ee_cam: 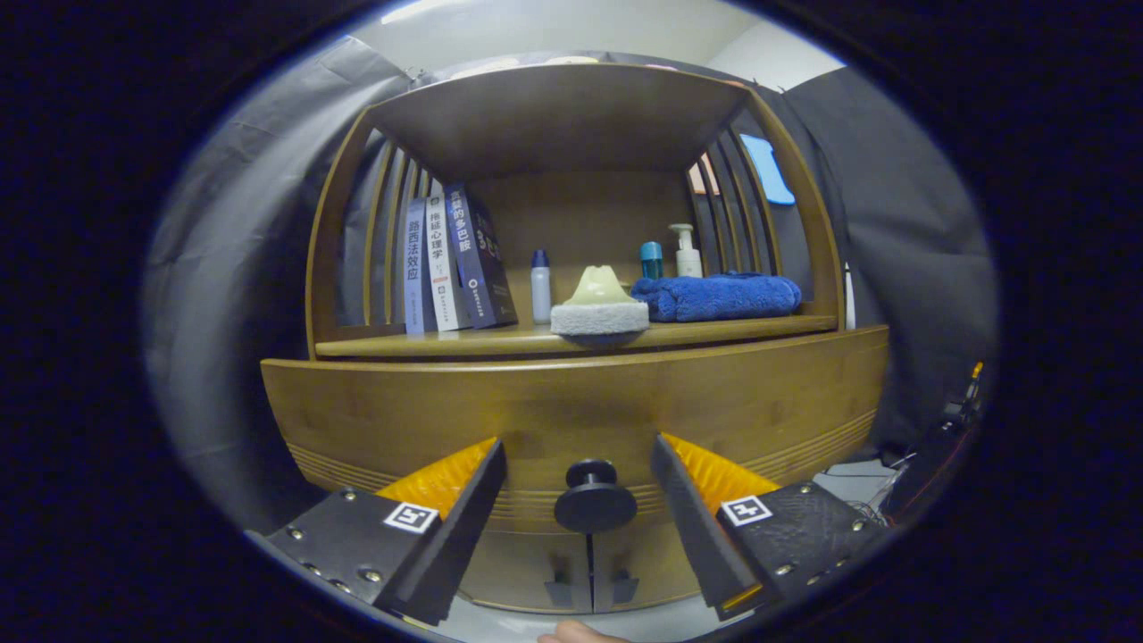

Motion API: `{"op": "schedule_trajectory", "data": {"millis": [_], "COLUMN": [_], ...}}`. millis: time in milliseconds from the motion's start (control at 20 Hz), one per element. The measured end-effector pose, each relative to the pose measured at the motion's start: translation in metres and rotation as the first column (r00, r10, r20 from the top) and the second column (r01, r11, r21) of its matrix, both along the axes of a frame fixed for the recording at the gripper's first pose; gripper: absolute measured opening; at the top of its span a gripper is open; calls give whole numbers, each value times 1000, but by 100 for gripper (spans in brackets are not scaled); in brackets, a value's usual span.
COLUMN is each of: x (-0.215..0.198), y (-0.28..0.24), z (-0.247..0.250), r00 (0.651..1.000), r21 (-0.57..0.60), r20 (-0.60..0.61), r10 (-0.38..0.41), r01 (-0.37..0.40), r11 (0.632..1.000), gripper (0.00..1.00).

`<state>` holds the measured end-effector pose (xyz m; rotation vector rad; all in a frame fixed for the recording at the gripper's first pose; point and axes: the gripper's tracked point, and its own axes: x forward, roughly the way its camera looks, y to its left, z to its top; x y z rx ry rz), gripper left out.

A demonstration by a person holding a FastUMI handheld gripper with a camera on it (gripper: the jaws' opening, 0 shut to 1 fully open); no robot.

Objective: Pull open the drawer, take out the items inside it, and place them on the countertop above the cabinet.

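A wooden cabinet fills the scene ahead, with its drawer front [571,411] closed. A round dark knob [595,500] sticks out from the drawer's lower middle. My gripper [579,487] stands open, one finger on each side of the knob and neither touching it. Above the drawer runs the countertop [714,332], a wooden ledge. What lies inside the drawer is hidden.
On the countertop stand several books [451,263], a small bottle [541,286], a sponge-like pad [599,311], a folded blue towel [717,296], a teal-capped jar [652,260] and a pump bottle [687,252]. Below the drawer are two cabinet doors [589,576]. A fingertip [571,633] shows lowest.
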<state>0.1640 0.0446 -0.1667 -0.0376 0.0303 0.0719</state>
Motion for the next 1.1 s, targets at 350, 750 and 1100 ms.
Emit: {"op": "schedule_trajectory", "data": {"millis": [350, 750, 1100], "x": [20, 44, 48], "y": [4, 7, 8], "z": [-1, -5, -10], "r00": [1000, 997, 998], "r21": [25, 56, 0], "r20": [31, 74, 67], "r10": [-1, -1, -7], "r01": [0, -3, 7], "r11": [1000, 998, 1000], "gripper": [99, 99, 99]}}
